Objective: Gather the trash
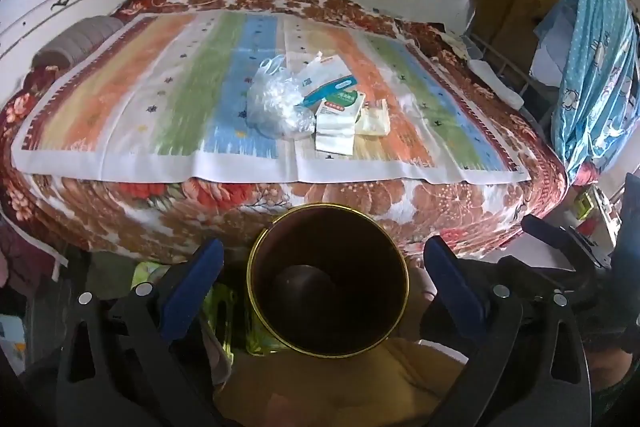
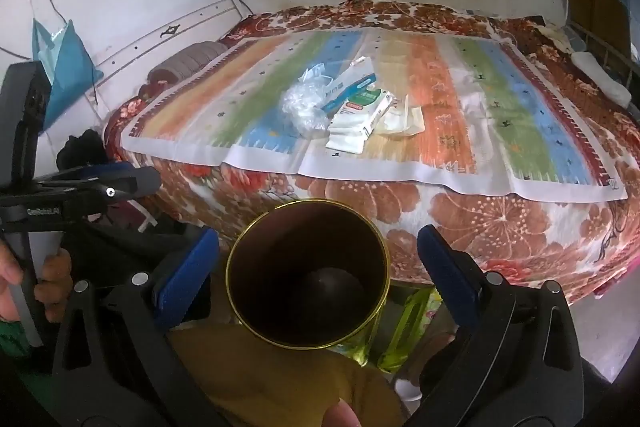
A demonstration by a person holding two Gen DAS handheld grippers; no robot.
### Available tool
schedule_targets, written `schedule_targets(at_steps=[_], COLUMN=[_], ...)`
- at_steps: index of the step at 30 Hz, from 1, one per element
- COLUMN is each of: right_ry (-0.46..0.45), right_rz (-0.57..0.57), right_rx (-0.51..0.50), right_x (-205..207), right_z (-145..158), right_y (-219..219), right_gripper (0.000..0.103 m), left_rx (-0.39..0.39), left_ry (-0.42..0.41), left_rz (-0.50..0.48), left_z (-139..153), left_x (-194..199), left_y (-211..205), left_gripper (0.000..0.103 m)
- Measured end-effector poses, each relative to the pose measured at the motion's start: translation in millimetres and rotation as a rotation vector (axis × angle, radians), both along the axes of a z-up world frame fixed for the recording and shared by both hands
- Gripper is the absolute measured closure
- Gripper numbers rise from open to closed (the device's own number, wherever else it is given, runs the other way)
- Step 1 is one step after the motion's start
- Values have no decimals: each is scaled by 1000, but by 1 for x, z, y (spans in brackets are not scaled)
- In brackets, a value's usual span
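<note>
A heap of trash lies mid-bed on a striped cloth [image 1: 168, 95]: a crumpled clear plastic bag [image 1: 276, 103] [image 2: 304, 103], a white and green packet [image 1: 338, 119] [image 2: 360, 119], a blue-edged packet [image 1: 328, 83] [image 2: 352, 83] and a pale wrapper [image 1: 374, 121] [image 2: 404, 121]. A round bin [image 1: 280, 331] [image 2: 380, 303] with a gold rim and dark inside stands in front of the bed, below both grippers. My left gripper [image 1: 324, 275] is open above the bin. My right gripper [image 2: 318, 267] is open above it too. Both are empty.
The bed has a red floral blanket [image 1: 460, 203] [image 2: 480, 219] and a grey pillow [image 1: 76, 43] at the left. Walls stand behind. Blue dotted fabric [image 1: 596, 47] hangs at the right. The other gripper shows at the left of the right wrist view [image 2: 80, 191].
</note>
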State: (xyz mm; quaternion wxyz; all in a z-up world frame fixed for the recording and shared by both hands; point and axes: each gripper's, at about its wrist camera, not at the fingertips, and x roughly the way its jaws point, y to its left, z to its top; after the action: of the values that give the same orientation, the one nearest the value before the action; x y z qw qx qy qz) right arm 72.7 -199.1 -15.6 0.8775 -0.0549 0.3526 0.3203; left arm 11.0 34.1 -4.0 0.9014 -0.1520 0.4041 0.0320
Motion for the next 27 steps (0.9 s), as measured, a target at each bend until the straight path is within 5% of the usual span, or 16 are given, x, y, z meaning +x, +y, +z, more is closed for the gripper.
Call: schedule_targets(at_steps=[10,14,27], right_ry=[5,9,50], right_rz=[18,26,12], right_rx=[-4,-3,-2], right_x=[-1,-3,3], right_z=[2,2,0], right_y=[1,3,3], right_gripper=[9,9,9], left_rx=[-22,47,-12], left_ry=[-4,1,-12], left_rz=[-13,19,22], left_z=[-2,1,3], left_x=[-3,-2,-3], left_y=[-4,-6,-1], left_gripper=[6,6,6])
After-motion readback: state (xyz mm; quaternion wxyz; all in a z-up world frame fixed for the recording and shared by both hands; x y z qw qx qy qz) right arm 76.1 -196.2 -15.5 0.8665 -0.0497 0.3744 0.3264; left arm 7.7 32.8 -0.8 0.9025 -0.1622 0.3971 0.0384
